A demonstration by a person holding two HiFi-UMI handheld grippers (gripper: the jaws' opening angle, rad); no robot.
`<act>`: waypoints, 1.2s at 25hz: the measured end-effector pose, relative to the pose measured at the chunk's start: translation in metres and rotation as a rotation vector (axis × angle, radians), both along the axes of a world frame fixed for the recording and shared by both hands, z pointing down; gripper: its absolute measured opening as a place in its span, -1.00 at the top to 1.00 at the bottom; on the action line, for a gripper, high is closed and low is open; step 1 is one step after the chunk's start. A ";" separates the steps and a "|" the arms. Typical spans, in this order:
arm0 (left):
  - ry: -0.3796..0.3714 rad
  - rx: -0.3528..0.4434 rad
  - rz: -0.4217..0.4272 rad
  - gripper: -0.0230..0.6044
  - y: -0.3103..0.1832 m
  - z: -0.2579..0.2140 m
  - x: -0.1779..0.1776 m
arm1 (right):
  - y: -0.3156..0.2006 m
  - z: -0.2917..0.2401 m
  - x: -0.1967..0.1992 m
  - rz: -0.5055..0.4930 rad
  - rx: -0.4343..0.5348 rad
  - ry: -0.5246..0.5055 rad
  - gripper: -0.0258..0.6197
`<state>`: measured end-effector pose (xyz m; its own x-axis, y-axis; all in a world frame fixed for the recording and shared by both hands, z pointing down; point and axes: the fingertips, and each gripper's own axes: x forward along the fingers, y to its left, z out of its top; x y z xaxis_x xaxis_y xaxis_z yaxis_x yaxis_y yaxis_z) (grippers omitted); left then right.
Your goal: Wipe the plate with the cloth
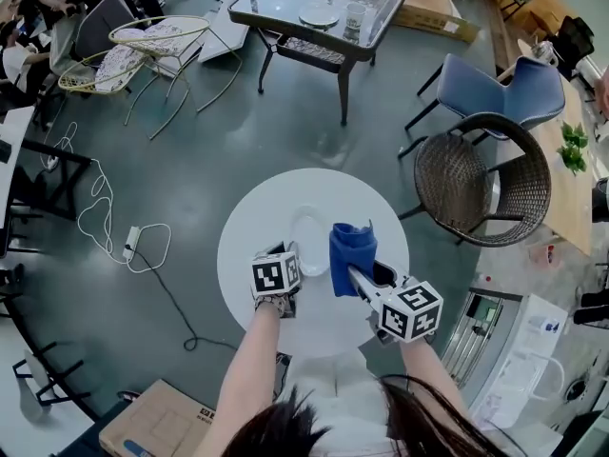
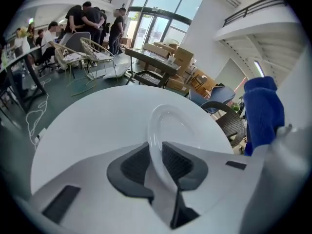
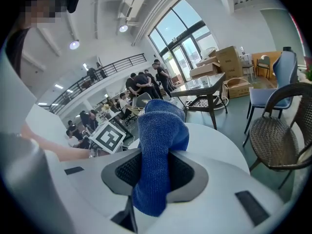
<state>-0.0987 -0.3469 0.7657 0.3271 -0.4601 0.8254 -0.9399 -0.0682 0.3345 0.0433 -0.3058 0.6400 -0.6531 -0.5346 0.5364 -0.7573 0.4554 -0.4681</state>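
L tool (image 2: 157, 164) pinches white plate (image 2: 171, 125) by rim only, R tool (image 3: 155, 172) grips blue cloth (image 3: 160, 130); risk: wiping pressure may pivot or slip plate onto desk (image 2: 92, 118).

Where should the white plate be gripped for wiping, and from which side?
Take the plate by its thin near rim, coming in low from the person's side. The rim is the only edge a claw can pinch; the left claw is shut on it there, leaving the face free for the cloth.
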 end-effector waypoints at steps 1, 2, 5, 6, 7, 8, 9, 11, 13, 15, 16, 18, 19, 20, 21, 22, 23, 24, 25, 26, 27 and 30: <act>0.040 -0.005 -0.013 0.65 0.000 0.000 -0.001 | 0.000 0.000 -0.001 -0.002 0.001 0.000 0.51; 0.080 -0.007 -0.027 0.68 0.001 0.000 -0.001 | 0.000 -0.001 -0.003 -0.004 0.001 -0.001 0.51; 0.163 0.015 -0.042 0.73 0.003 -0.004 -0.003 | 0.000 -0.003 -0.007 -0.012 0.006 -0.004 0.51; 0.182 0.025 -0.042 0.74 0.004 -0.005 -0.003 | 0.000 -0.005 -0.008 -0.014 0.009 -0.004 0.51; 0.204 0.032 -0.043 0.75 0.006 -0.006 -0.003 | 0.000 -0.006 -0.008 -0.014 0.011 -0.005 0.51; 0.230 0.038 -0.046 0.76 0.008 -0.007 -0.003 | -0.001 -0.007 -0.008 -0.014 0.014 -0.005 0.51; 0.261 0.045 -0.050 0.78 0.010 -0.009 -0.002 | -0.001 -0.009 -0.008 -0.013 0.016 -0.005 0.51; 0.327 0.064 -0.058 0.81 0.011 -0.017 0.000 | -0.001 -0.013 -0.008 -0.011 0.022 -0.005 0.51; 0.389 0.085 -0.066 0.84 0.011 -0.027 0.003 | -0.001 -0.018 -0.008 -0.009 0.029 -0.005 0.51; 0.422 0.097 -0.066 0.85 0.012 -0.035 0.004 | 0.000 -0.023 -0.008 -0.008 0.037 -0.006 0.51; 0.426 0.098 -0.060 0.85 0.014 -0.038 0.005 | 0.001 -0.026 -0.008 -0.008 0.042 -0.006 0.51; 0.437 0.103 -0.047 0.85 0.018 -0.044 0.006 | 0.003 -0.032 -0.008 -0.009 0.052 -0.006 0.51; 0.450 0.111 -0.048 0.85 0.020 -0.047 0.006 | 0.004 -0.035 -0.007 -0.009 0.058 -0.005 0.51; 0.467 0.123 -0.055 0.85 0.021 -0.052 0.005 | 0.005 -0.039 -0.007 -0.010 0.063 -0.005 0.51; 0.488 0.137 -0.065 0.85 0.022 -0.059 0.005 | 0.006 -0.043 -0.006 -0.010 0.069 -0.006 0.51; 0.511 0.153 -0.073 0.85 0.023 -0.066 0.006 | 0.007 -0.046 -0.005 -0.009 0.074 -0.007 0.51; 0.532 0.169 -0.080 0.85 0.024 -0.074 0.008 | 0.008 -0.050 -0.004 -0.010 0.079 -0.008 0.51; 0.550 0.185 -0.086 0.85 0.026 -0.082 0.009 | 0.010 -0.054 -0.003 -0.011 0.085 -0.009 0.51; 0.565 0.200 -0.091 0.85 0.028 -0.089 0.010 | 0.013 -0.057 -0.002 -0.016 0.092 -0.009 0.51; 0.577 0.217 -0.097 0.85 0.031 -0.097 0.011 | 0.016 -0.061 -0.001 -0.024 0.099 -0.007 0.51; 0.587 0.236 -0.104 0.85 0.034 -0.107 0.012 | 0.019 -0.065 -0.001 -0.036 0.107 -0.002 0.51; 0.619 0.303 -0.118 0.86 0.041 -0.140 0.015 | 0.028 -0.079 0.001 -0.063 0.134 0.007 0.51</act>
